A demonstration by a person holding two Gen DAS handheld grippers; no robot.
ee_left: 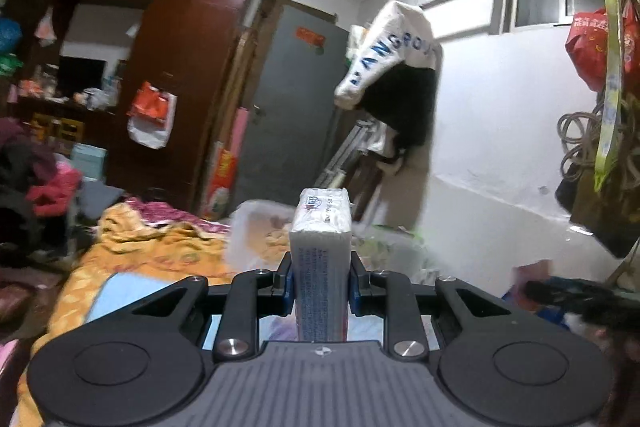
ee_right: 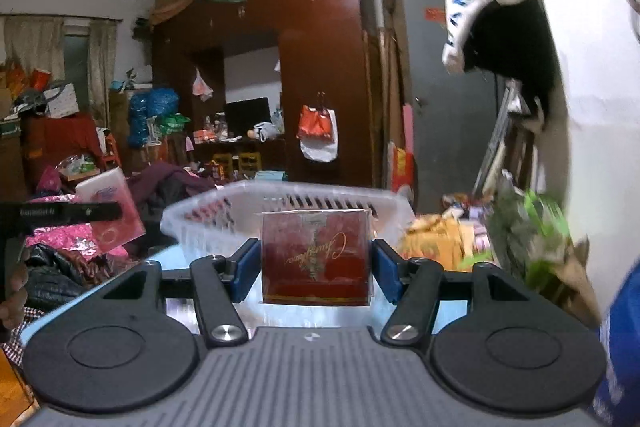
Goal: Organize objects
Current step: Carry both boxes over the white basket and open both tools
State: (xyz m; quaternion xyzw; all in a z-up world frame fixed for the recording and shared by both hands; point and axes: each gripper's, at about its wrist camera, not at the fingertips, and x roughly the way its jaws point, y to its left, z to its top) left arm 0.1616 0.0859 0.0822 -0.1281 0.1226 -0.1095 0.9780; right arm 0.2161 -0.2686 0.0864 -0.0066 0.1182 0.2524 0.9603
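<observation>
Left wrist view shows your left gripper point(ee_left: 321, 277) clamped on a white pack point(ee_left: 321, 255) standing on edge, held up over the orange blanket point(ee_left: 160, 251), with a clear basket point(ee_left: 256, 231) blurred just beyond it. Right wrist view shows your right gripper point(ee_right: 315, 259) gripping a red box point(ee_right: 315, 257) by its sides, in front of the clear basket point(ee_right: 288, 203); the brown wardrobe point(ee_right: 320, 67) stands far behind.

White tissue pack point(ee_left: 321, 247) held upright, red box point(ee_right: 315, 257) held, white basket point(ee_right: 280, 203) behind
</observation>
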